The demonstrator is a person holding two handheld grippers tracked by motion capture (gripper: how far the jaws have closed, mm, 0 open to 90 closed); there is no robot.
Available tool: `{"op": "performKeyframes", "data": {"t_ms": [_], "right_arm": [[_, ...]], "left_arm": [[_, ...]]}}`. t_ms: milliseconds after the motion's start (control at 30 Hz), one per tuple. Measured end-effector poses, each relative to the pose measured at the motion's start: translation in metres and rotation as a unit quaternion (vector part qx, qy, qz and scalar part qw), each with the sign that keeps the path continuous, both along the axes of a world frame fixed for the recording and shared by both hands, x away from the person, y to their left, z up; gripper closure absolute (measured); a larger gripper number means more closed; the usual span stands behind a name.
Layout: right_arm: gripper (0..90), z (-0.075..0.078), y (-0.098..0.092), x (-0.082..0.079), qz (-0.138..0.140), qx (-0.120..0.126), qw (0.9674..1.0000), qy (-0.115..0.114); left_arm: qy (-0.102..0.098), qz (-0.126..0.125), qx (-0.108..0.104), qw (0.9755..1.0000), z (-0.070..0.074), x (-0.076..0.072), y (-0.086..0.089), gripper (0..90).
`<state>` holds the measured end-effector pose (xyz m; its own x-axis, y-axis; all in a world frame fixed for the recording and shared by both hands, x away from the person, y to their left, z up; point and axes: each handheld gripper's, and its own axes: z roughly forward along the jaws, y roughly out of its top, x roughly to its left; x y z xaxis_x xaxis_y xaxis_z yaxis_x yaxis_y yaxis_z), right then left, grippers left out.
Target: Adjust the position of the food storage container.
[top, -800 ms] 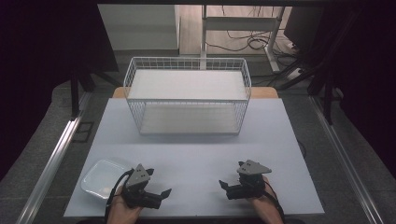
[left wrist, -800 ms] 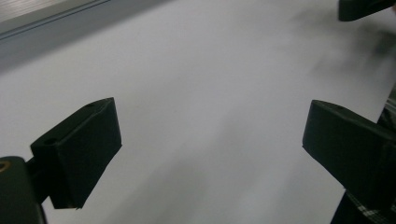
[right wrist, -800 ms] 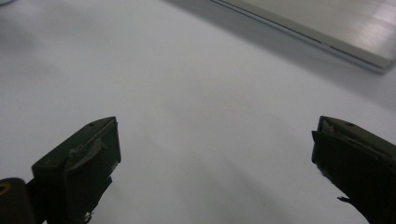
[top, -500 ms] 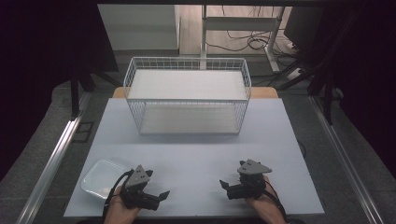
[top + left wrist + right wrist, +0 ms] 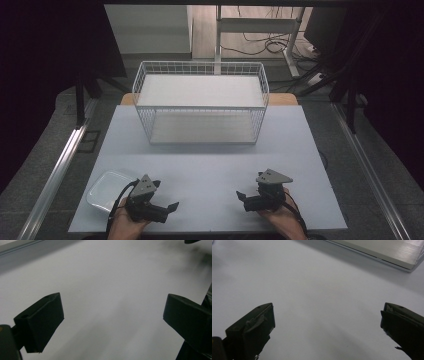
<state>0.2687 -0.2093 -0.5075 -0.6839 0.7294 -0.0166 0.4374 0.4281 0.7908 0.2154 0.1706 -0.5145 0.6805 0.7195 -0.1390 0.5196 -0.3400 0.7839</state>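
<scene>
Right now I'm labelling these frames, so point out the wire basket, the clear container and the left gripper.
wire basket (image 5: 200, 68), high view, far rim.
clear container (image 5: 102, 194), high view, its floor.
left gripper (image 5: 169, 211), high view, between open jaws.

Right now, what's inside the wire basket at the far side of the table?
The wire basket holds no loose items: through its mesh and open top, bare white surface shows. The far lower corners are hard to read through the wires. The plastic container sits outside, beside the left gripper.
</scene>
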Motion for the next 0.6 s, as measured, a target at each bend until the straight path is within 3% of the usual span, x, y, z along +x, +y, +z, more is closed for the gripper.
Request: {"op": "performKeyframes", "data": {"t_ms": [100,333,433,500,600], "right_arm": [[0.0,0.001,0.0,0.0,-0.002,0.001,1.0,-0.001],[0.0,0.002,0.0,-0.001,-0.006,0.007,1.0,-0.002],[0.0,0.001,0.0,-0.001,-0.005,0.006,1.0,0.001],[0.0,0.001,0.001,-0.001,-0.005,0.006,1.0,0.002],[0.0,0.001,0.001,-0.001,-0.006,0.004,1.0,0.002]], "left_arm": [[-0.002,-0.006,-0.009,0.9999,0.004,-0.001,0.001,2.8],[-0.035,-0.007,0.003,0.9994,0.017,-0.006,0.001,7.4],[-0.038,0.007,0.007,0.9992,0.022,-0.007,0.009,16.0],[-0.032,0.019,-0.015,0.9992,0.026,-0.006,0.02,22.7],[-0.034,0.032,-0.017,0.9988,0.03,-0.007,0.03,34.9]]}}
